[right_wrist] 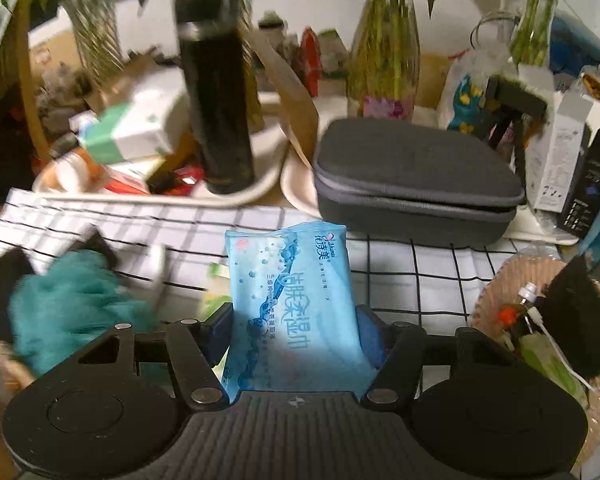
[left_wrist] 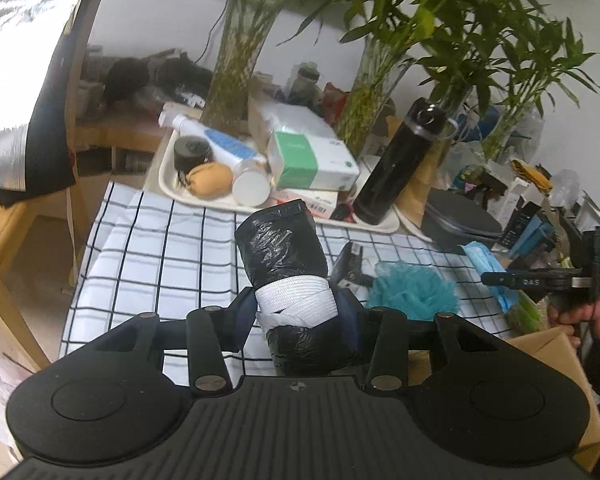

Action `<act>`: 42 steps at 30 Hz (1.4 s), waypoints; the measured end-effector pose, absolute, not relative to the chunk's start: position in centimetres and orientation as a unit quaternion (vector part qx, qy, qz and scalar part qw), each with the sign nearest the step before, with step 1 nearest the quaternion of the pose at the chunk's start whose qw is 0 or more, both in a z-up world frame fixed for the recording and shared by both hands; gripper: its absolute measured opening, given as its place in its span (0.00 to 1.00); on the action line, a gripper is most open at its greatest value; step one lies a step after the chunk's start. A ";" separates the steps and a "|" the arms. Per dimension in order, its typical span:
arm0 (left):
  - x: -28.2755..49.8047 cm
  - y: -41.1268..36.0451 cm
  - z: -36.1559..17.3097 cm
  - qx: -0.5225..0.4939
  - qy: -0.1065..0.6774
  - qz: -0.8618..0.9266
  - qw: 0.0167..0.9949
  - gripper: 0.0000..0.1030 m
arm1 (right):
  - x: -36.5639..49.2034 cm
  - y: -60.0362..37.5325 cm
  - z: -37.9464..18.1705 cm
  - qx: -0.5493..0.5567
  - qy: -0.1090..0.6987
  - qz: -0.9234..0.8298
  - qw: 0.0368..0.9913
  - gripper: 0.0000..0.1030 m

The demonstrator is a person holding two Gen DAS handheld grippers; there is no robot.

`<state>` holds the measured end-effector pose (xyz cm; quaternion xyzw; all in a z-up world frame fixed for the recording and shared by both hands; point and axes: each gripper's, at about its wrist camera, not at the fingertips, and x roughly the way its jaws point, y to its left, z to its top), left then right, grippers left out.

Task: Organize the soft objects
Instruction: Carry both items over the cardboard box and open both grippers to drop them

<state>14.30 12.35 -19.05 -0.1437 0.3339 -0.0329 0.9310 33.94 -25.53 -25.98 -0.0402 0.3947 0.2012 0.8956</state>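
Tongs of the left gripper (left_wrist: 300,312) pinch the light, crushable bin-bag roll (left_wrist: 286,256) at its white band above the checked worktop (left_wrist: 160,248), while right tongs (right_wrist: 294,330) pinch the limp, slippery wet-wipe pack (right_wrist: 292,296) low across its width.

Bottle (left_wrist: 396,164) stands in tray (left_wrist: 168,176) — zip case (right_wrist: 416,184) to its right.
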 end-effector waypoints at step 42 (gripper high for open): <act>8.1 1.2 -15.7 -0.027 0.423 -0.113 0.899 0.52 | 11.4 -23.2 -14.3 -0.064 0.327 0.390 0.858 0.65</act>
